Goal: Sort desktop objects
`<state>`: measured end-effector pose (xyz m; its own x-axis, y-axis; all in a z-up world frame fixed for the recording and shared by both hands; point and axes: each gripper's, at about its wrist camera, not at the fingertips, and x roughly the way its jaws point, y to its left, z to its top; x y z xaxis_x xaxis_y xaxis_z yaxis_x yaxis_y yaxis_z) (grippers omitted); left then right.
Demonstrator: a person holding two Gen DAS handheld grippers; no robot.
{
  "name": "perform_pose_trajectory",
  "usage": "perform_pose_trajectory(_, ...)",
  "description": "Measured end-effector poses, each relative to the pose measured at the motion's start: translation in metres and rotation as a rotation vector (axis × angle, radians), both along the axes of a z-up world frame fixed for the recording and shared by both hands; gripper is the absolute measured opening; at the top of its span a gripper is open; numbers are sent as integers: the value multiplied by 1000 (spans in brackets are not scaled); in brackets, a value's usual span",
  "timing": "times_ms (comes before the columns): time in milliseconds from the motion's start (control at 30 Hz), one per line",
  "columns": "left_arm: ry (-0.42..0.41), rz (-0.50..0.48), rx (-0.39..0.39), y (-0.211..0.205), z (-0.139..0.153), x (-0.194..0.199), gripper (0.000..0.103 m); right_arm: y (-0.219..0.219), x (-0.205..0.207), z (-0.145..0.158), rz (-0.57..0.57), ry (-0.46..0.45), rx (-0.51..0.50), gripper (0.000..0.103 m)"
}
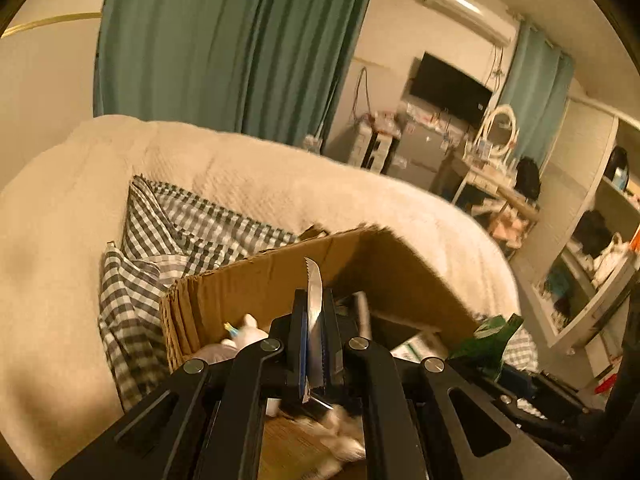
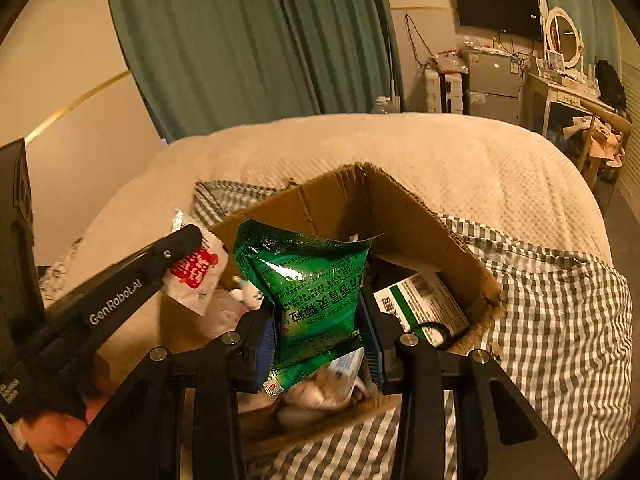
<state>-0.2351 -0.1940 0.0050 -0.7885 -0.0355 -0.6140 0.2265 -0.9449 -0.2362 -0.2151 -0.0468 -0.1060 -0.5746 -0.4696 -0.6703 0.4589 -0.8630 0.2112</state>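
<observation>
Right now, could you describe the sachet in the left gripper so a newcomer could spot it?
Find the cardboard box on the bed. At its left side the left gripper pinches a white sachet. Unlike the green packet beside it, it bears red print.

The box [image 2: 400,216] sits on a checked cloth [image 2: 560,300] spread over the bed [image 2: 440,148]. Above the box's open top, the right claw [image 2: 320,340] holds a packet [image 2: 308,280]; just left of it, the left claw [image 1: 316,336] holds a sachet [image 2: 198,276]. Inside the box, a carton [image 2: 424,304] lies at the right. Behind the bed hang curtains [image 2: 240,40].
</observation>
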Motion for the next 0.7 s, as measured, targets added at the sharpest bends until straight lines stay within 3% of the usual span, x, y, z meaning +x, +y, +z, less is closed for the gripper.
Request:
perform_pose_trajectory(133,-22,-20,14,-15,-19,-18,5,-11,-4,-9,-14,52,38,45)
perform_pose_trajectory(200,-26,-62,26,-19,-25,-23,13,-8,-2,-10,-22,71,14,71)
perform_pose_trajectory(233,-35,-76,18,-19,-28,-25,20,-5,0,-9,-30,79,-5,75)
perform_pose_trajectory(267,-50,-79,4,-19,-30,-26,48,-2,3,-8,-38,84,-13,76)
perform_pose_trajectory(300,-60,-74,-5,-18,-31,-26,84,3,8,-5,-50,90,-18,77)
perform_pose_trajectory(333,-60,-65,-9,-18,-33,-24,95,5,9,-3,-52,90,-19,77)
perform_pose_trajectory(467,26,-8,-46,-12,-21,2,100,21,25,9,-79,103,4,80)
perform_pose_trajectory(600,17,-19,-91,1,1,19,103,42,50,31,-127,135,29,85)
perform_pose_trajectory(700,69,-7,-100,11,30,41,103,58,73,52,-165,175,46,88)
